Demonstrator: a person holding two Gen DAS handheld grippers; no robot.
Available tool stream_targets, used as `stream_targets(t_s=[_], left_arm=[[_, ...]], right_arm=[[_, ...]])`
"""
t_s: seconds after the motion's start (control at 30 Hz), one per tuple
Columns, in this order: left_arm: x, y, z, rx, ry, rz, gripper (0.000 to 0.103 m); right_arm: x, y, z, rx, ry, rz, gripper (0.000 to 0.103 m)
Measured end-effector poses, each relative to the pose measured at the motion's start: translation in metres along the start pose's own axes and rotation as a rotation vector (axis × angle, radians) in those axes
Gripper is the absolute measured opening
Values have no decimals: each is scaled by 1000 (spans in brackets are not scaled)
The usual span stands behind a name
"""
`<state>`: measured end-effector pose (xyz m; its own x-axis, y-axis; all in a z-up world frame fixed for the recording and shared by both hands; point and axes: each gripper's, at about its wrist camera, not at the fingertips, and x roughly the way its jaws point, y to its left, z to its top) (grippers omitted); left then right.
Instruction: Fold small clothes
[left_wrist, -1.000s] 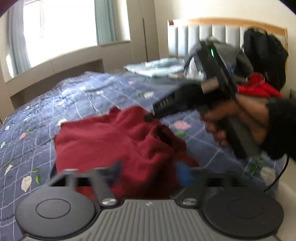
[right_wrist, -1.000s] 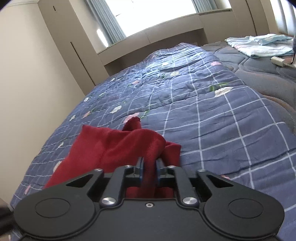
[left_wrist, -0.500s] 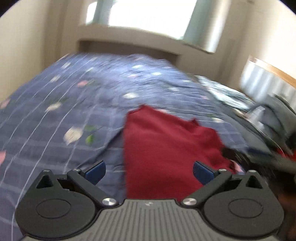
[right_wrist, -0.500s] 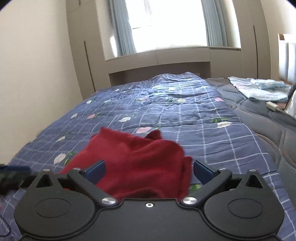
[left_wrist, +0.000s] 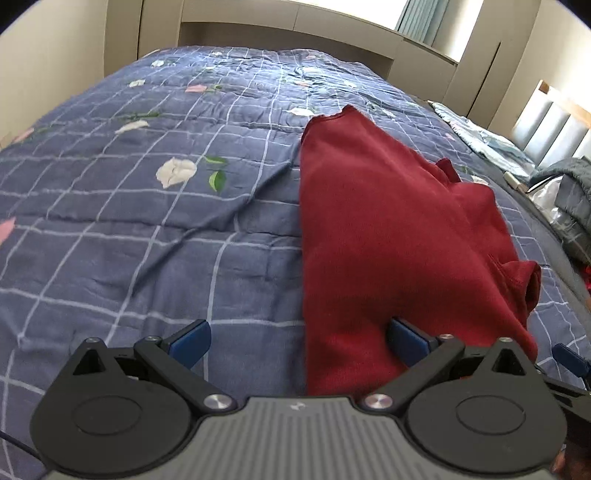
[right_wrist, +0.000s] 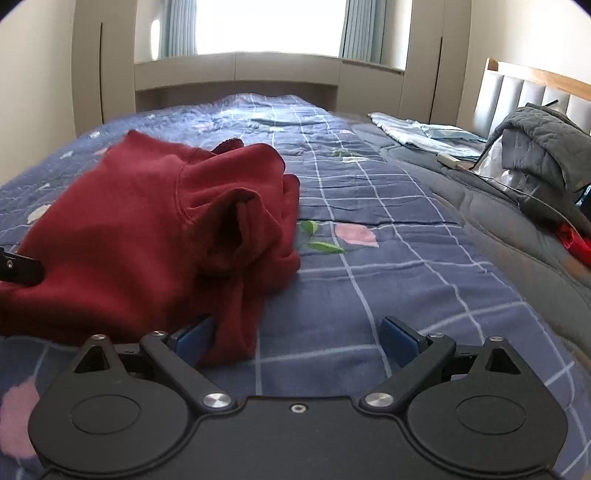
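Observation:
A dark red sweatshirt (left_wrist: 388, 236) lies on the blue checked floral quilt (left_wrist: 147, 206), partly folded, with a bunched sleeve opening (right_wrist: 236, 229) at its near right side. My left gripper (left_wrist: 295, 341) is open over the garment's near left edge, its right pad on the red cloth. My right gripper (right_wrist: 295, 338) is open and empty at the garment's near right corner; a hanging fold of red cloth (right_wrist: 232, 332) lies beside its left pad. A tip of the right gripper shows at the left wrist view's right edge (left_wrist: 569, 362).
A grey jacket (right_wrist: 539, 147) and something red (right_wrist: 572, 240) lie at the right by the padded headboard (right_wrist: 532, 92). Folded light blue cloth (right_wrist: 417, 133) lies farther back. A grey blanket strip (right_wrist: 498, 229) runs along the right. Wardrobes and a window stand behind.
My right gripper has let go of the red cloth and opened. Both grippers have drawn back to the garment's near edge; the left swung from facing the headboard to facing the window.

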<state>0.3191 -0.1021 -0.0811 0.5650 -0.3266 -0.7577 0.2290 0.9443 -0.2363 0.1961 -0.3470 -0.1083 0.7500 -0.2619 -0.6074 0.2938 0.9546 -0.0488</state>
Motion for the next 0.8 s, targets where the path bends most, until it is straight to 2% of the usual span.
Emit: stream_targets(t_s=[0.17,0.3,0.37,0.47,0.53,0.6,0.67,0.8], left_arm=[[-10,-3,10,25,-7,6,103],[-25,-7,31,56,-89,12,103],[-23,-8,49,38,-118,15,103],[-4,-16,83,15,-136,109,103],[14,-21,99,15,-169,132,103],[36,-25,111,18,-170,149,103],[58,-29,118,22,-146,165,103],[92,-32,112,21,-114,203,103]], right_arm=[[-14,-8,7,22,-84,63,98],[-30,-21,26,64,-194,70,102],[-23,-23,44,64,-210,69,102],[7,-14,76,24,-191,54,102],[31,-9,95,-4,-212,75,102],[59,-3,111,-27,-204,94,102],[89,4,120,-83,-173,95,102],[123,1,121,-145,-145,63,102]])
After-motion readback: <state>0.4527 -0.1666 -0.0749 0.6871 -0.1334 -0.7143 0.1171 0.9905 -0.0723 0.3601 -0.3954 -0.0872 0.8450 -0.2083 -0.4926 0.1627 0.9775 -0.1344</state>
